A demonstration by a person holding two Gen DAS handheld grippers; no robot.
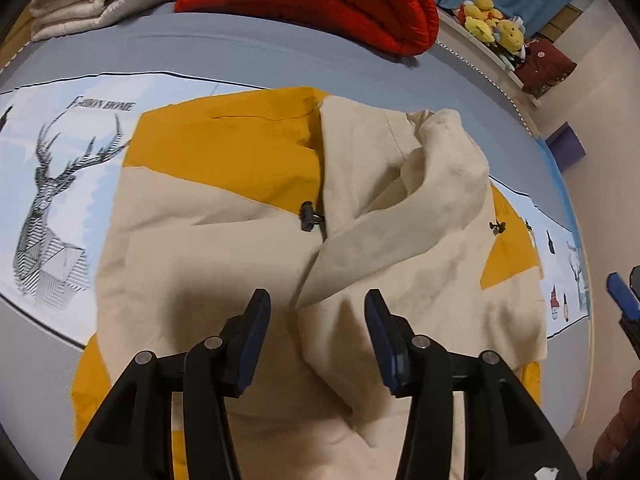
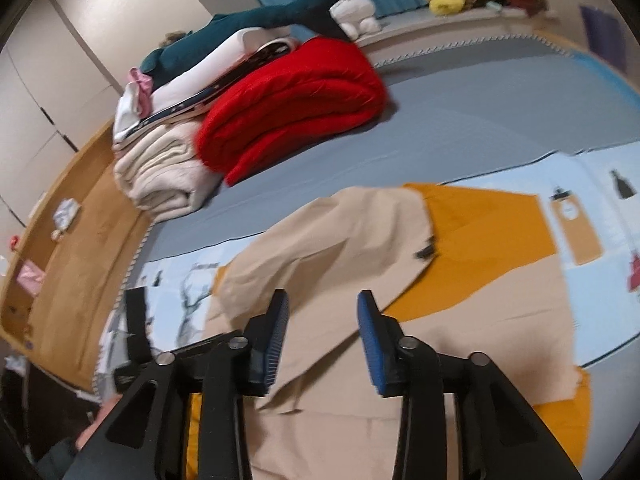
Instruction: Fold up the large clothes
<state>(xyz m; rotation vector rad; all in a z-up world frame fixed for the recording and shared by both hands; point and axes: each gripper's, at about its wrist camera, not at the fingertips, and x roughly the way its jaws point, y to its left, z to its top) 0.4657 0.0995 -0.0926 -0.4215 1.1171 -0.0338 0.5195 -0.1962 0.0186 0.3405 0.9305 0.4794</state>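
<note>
A large beige and mustard-yellow jacket (image 1: 224,216) lies spread on the bed, with its hood (image 1: 436,184) bunched up at the right and black cord toggles (image 1: 307,216) near the middle. It also shows in the right wrist view (image 2: 360,248), with one beige part folded over the yellow. My left gripper (image 1: 316,300) is open and empty, hovering just above the beige cloth. My right gripper (image 2: 323,300) is open and empty above the jacket's near part. A blue pad of the right gripper shows at the left wrist view's right edge (image 1: 622,292).
The bed has a grey sheet (image 1: 240,48) with a light blue deer-print band (image 1: 52,184). A folded red blanket (image 2: 296,100) and a cream blanket (image 2: 168,176) lie at the far side with stacked clothes. Yellow plush toys (image 1: 492,24) sit on a ledge. A wooden bed frame (image 2: 80,248) lies left.
</note>
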